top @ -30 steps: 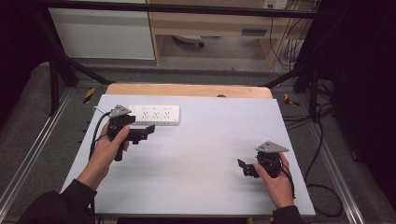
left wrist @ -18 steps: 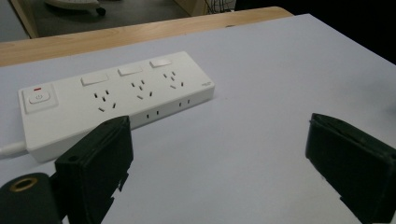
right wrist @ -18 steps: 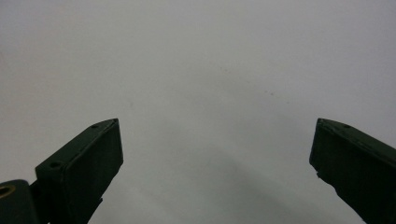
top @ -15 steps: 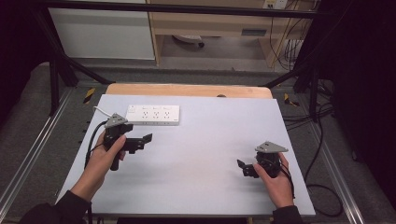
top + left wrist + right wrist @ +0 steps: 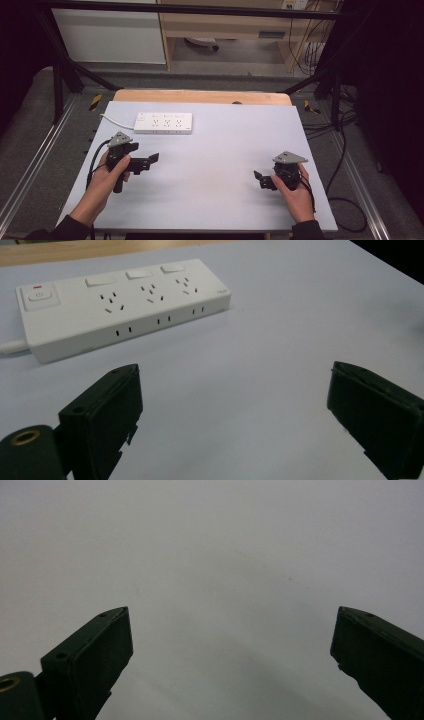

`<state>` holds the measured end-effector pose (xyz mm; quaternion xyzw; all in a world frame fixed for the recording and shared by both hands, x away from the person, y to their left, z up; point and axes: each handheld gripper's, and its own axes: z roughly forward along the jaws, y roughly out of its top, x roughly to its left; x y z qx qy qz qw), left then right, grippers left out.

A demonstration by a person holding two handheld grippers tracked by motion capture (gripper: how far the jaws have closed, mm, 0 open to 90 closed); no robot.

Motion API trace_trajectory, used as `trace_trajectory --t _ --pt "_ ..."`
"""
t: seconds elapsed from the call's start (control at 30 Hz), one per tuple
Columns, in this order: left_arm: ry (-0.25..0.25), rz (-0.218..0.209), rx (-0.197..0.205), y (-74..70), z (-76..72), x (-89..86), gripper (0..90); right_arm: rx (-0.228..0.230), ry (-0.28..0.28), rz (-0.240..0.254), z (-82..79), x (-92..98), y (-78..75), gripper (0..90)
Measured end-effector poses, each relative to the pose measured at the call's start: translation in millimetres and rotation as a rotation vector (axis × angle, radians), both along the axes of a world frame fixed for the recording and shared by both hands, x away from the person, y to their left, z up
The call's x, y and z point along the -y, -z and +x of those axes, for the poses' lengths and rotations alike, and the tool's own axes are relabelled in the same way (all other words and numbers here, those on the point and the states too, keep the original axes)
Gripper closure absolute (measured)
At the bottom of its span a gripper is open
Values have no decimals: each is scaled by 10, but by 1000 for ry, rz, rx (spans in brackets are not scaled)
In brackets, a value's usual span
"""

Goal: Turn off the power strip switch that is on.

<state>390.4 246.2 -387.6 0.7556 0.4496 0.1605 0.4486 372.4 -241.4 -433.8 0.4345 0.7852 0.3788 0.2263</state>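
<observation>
A white power strip (image 5: pixel 163 122) (image 5: pixel 120 305) with three socket groups and a switch lies on the pale table (image 5: pixel 220 150) at the back left, its cord running off to the left. My left gripper (image 5: pixel 147 162) (image 5: pixel 235 410) is held above the table's left side, a little nearer than the strip, open with nothing between its jaws. My right gripper (image 5: pixel 260 179) (image 5: pixel 232 655) rests low over the table's right front, pointing left, open and empty; beyond its jaws lies bare tabletop.
A wooden board (image 5: pixel 200 96) sticks out behind the table's far edge. Metal frame rails run along both sides. Cables (image 5: pixel 345 200) lie on the floor at the right. A shelf unit stands behind the table.
My left gripper has moved back toward the person and down, away from the power strip. The right gripper has stayed put.
</observation>
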Motion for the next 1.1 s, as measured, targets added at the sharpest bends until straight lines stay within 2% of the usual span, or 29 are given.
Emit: trace_trajectory --t 0.3,0.73,0.87,1.1 --pt "-14 -4 -27 123 -119 -87 75 -3 0 2 -4 -2 -1 35" --pt "-31 -4 -38 269 -336 -185 76 -8 -1 -4 -4 -3 6 38" --pt "-40 -23 -48 345 -423 -209 77 -12 2 -3 -3 -6 8 38" --pt "-54 -14 -11 362 -560 -256 81 -37 26 -10 20 6 54 37"
